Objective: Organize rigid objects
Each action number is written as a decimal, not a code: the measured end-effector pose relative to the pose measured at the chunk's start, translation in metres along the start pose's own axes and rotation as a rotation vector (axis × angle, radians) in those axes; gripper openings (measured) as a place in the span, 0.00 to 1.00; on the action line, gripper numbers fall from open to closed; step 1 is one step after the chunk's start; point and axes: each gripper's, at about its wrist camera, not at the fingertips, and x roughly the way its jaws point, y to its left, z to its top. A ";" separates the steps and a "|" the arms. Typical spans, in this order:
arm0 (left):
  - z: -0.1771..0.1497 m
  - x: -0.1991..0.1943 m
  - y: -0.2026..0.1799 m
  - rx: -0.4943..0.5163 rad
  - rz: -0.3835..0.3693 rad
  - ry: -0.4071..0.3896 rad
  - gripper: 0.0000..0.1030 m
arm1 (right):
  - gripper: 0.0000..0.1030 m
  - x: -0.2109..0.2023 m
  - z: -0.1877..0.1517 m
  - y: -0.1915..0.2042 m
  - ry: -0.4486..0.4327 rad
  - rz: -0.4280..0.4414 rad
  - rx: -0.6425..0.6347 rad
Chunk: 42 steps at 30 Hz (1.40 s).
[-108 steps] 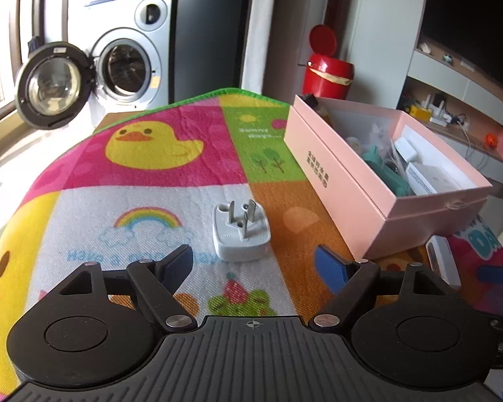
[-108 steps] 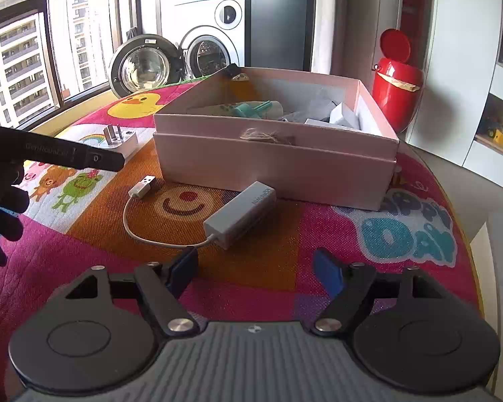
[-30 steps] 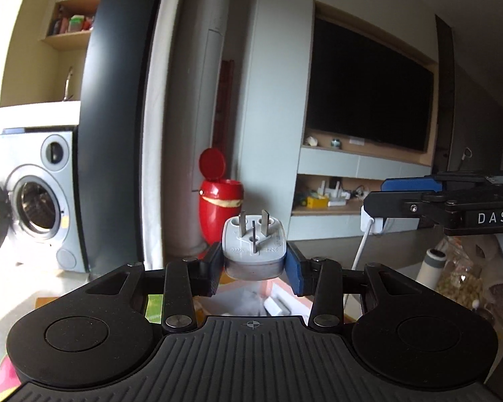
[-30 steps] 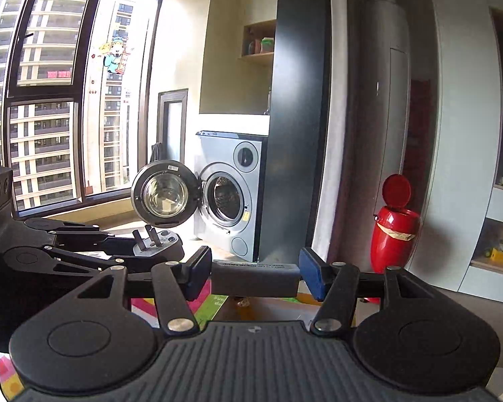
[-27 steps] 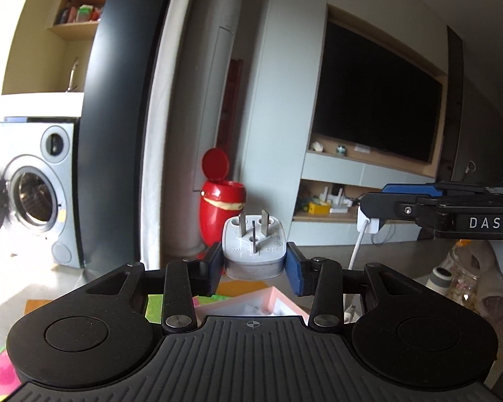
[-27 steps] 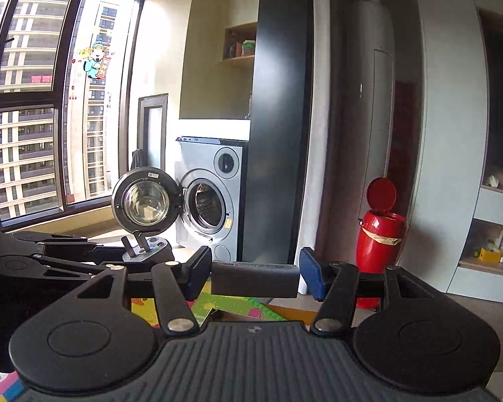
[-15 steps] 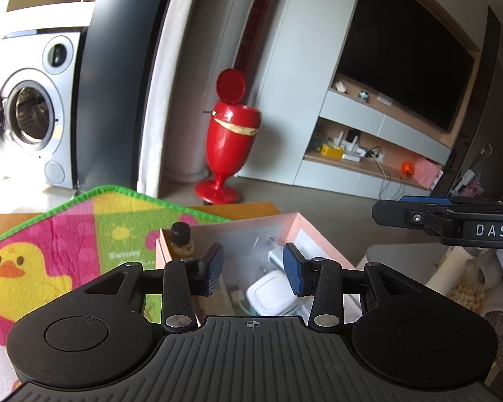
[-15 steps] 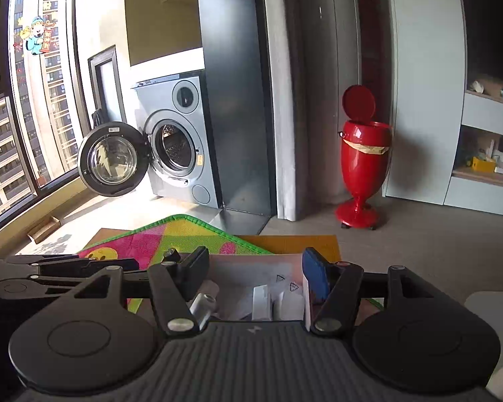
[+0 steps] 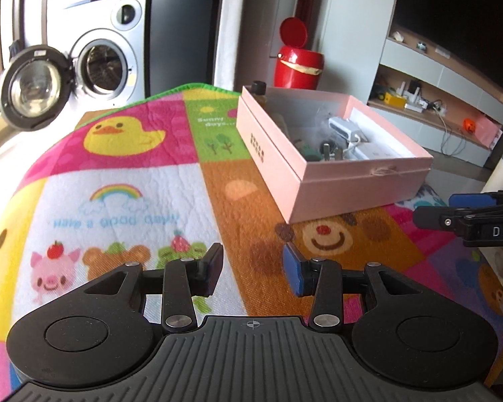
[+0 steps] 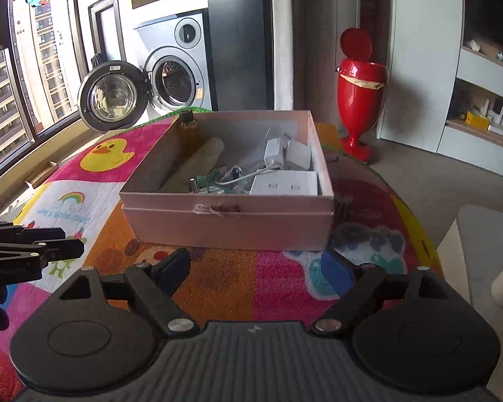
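Observation:
The pink box (image 9: 345, 187) stands on the colourful play mat (image 9: 124, 181) and holds several items: a white adapter with cable (image 10: 274, 152), a flat white socket (image 10: 285, 183), a grey plug with prongs (image 9: 332, 151) and a beige roll (image 10: 198, 160). My left gripper (image 9: 253, 269) is open and empty, low over the mat in front of the box. My right gripper (image 10: 255, 268) is open and empty, facing the box's near wall (image 10: 228, 224). Each gripper shows at the edge of the other's view.
A washing machine (image 9: 100, 63) with its door open (image 10: 112, 98) stands behind the table. A red bin (image 10: 360, 83) stands on the floor to the right. Shelves with small items (image 9: 415, 97) line the far wall. The mat's green edge (image 9: 198, 86) marks the table's far side.
Both grippers held a plug and an adapter above the box one second ago. Both have opened, the items lie in the box, and both grippers have drawn back low over the mat.

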 end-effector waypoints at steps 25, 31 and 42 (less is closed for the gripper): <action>-0.025 0.025 -0.045 0.029 0.122 -0.103 0.58 | 1.00 0.030 -0.051 0.011 -0.049 -0.126 0.031; -0.025 0.025 -0.047 0.037 0.132 -0.102 0.57 | 1.00 0.031 -0.050 0.013 -0.052 -0.141 0.032; -0.025 0.026 -0.051 0.051 0.143 -0.102 0.58 | 1.00 0.029 -0.054 0.012 -0.062 -0.138 0.026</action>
